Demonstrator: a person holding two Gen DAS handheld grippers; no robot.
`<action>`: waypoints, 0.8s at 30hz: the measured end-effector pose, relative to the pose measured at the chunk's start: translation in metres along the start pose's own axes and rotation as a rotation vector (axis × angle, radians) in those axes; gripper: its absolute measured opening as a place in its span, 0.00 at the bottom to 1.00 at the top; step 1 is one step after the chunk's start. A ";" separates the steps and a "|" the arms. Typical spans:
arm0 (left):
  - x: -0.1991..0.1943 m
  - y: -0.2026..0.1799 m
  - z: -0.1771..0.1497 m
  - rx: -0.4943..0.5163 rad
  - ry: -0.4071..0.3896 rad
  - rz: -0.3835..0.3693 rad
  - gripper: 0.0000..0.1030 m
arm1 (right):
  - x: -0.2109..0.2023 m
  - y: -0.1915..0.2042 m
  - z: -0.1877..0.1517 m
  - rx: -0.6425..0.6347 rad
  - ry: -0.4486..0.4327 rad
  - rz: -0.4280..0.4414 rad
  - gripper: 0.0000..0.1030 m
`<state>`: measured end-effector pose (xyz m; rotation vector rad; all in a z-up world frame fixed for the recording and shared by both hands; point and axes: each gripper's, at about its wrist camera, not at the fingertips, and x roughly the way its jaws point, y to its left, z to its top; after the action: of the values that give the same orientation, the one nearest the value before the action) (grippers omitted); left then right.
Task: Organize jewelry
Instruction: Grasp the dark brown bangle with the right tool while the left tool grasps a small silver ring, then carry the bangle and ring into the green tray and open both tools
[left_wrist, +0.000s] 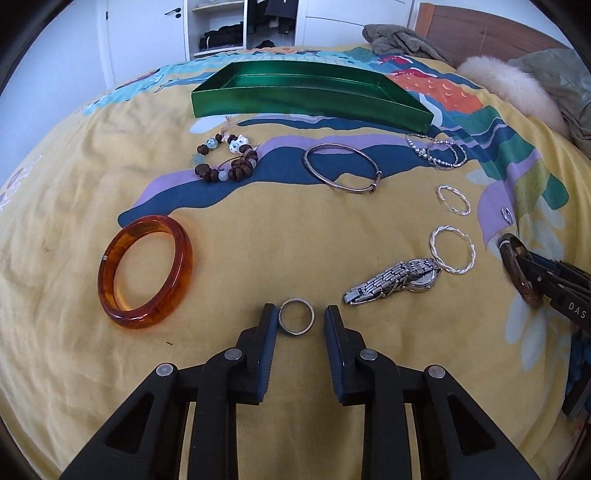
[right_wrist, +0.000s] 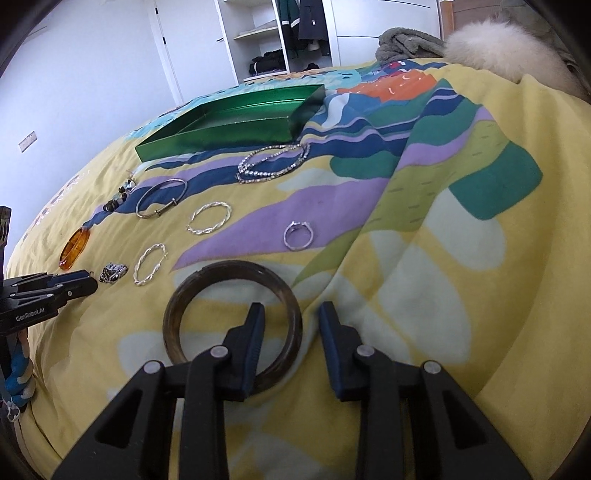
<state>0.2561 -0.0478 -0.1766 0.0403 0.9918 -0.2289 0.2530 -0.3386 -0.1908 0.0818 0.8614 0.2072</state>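
Observation:
Jewelry lies on a yellow patterned bedspread (left_wrist: 258, 236). My left gripper (left_wrist: 299, 314) is open around a small silver ring (left_wrist: 282, 325); the left pad touches it and a gap shows on the right. In the right wrist view my right gripper (right_wrist: 290, 310) is open astride the rim of a dark brown bangle (right_wrist: 173, 310), one finger inside the hoop and one outside. A green tray (left_wrist: 310, 99) stands empty at the back. An amber bangle (left_wrist: 146, 321), a bead bracelet (left_wrist: 229, 166), a silver bangle (left_wrist: 373, 184), a watch (left_wrist: 395, 282), twisted hoops (left_wrist: 436, 247) and a rhinestone chain (left_wrist: 439, 153) lie between.
A second small ring (right_wrist: 286, 236) lies right of the hoops. A cream fur piece (left_wrist: 517, 88) and a grey towel (left_wrist: 399, 40) sit at the bed's far right. A white wardrobe with open shelves (left_wrist: 221, 33) stands behind the bed.

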 end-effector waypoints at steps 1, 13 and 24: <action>0.001 0.001 0.001 -0.006 0.000 -0.004 0.24 | 0.001 0.001 0.001 -0.006 0.006 0.002 0.28; -0.006 -0.003 -0.001 0.015 -0.028 0.033 0.19 | -0.001 0.009 0.001 -0.053 0.008 -0.040 0.10; -0.048 0.008 -0.001 -0.012 -0.099 0.036 0.19 | -0.054 0.024 0.004 -0.044 -0.089 -0.119 0.08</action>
<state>0.2320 -0.0318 -0.1376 0.0351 0.8929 -0.1900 0.2189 -0.3266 -0.1442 -0.0009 0.7699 0.1103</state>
